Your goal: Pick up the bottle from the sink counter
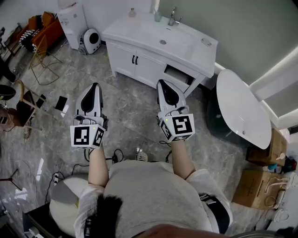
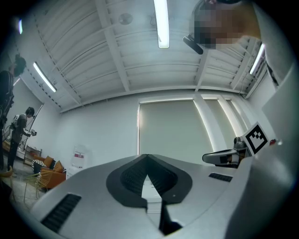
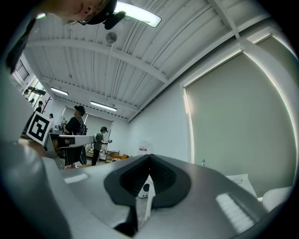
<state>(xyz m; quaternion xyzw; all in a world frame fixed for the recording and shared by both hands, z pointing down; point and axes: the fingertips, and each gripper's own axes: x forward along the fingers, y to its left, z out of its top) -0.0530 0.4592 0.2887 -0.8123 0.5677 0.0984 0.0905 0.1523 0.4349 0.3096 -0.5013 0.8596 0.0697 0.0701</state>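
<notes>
Your left claw (image 1: 95, 85) and right claw (image 1: 161, 82) are closed and empty over the grey marbled floor (image 1: 125, 111). At twelve o'clock, the white sink worktop (image 1: 186, 46) carries the bottle (image 1: 132, 12) at its rear left corner.

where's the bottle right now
In the head view, the bottle stands at the back left corner of the sink counter, left of the faucet.

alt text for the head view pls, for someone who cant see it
Seen from above, a person holds left tongs and right tongs, both shut and empty, out toward a white sink cabinet. A small bottle stands at the counter's back edge, left of the faucet.
</notes>
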